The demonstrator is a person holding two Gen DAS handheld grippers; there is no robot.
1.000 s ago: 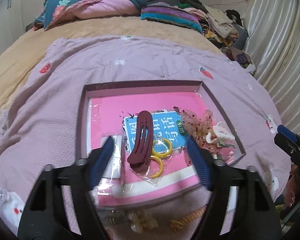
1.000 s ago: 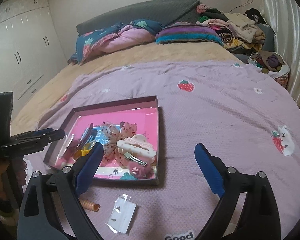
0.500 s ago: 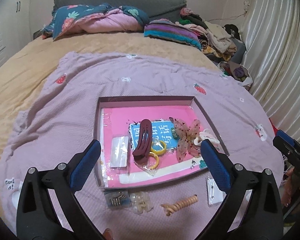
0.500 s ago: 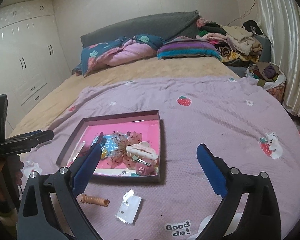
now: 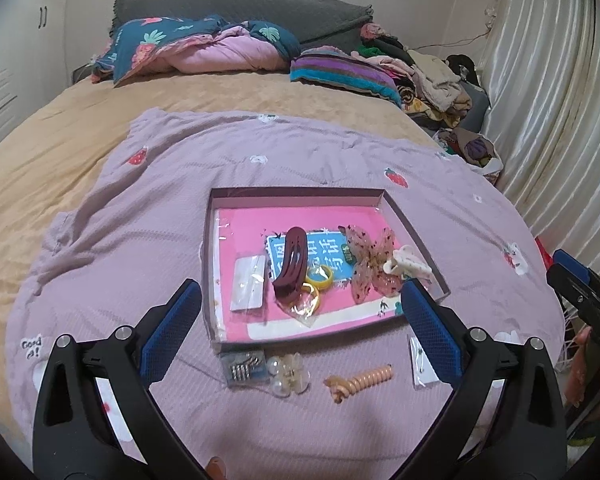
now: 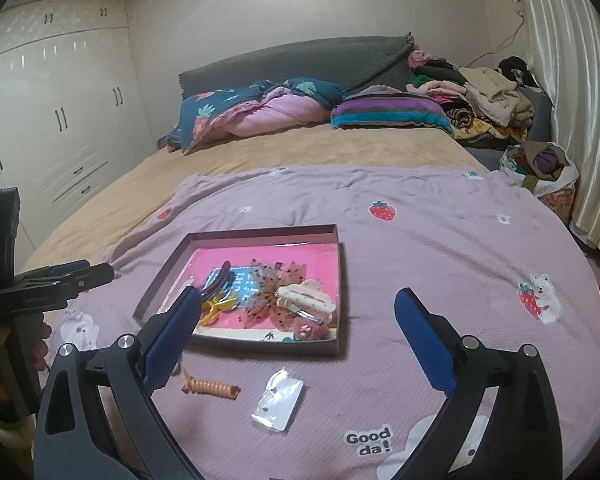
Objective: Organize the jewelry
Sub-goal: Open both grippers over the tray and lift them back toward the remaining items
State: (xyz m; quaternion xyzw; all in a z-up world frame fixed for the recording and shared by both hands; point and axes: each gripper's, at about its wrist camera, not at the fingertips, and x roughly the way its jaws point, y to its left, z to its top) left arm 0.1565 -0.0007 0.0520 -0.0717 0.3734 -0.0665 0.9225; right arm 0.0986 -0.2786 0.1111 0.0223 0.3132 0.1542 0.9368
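Left gripper [image 5: 300, 324] and right gripper [image 6: 296, 338] fingers spread wide, empty; left finger hides the tray's [image 6: 260, 232] near corner

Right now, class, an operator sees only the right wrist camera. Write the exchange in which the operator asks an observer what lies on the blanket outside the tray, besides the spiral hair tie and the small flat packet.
Operator: What else is out on the blanket?
Observer: A packet of small metal clips lies on the blanket, just in front of the near left corner of the tray.
Operator: Anything next to it?
Observer: A clear clip with pearls, right beside that packet, on its right.
Operator: Is the left gripper carrying something?
Observer: No. The left gripper is open and holds nothing.
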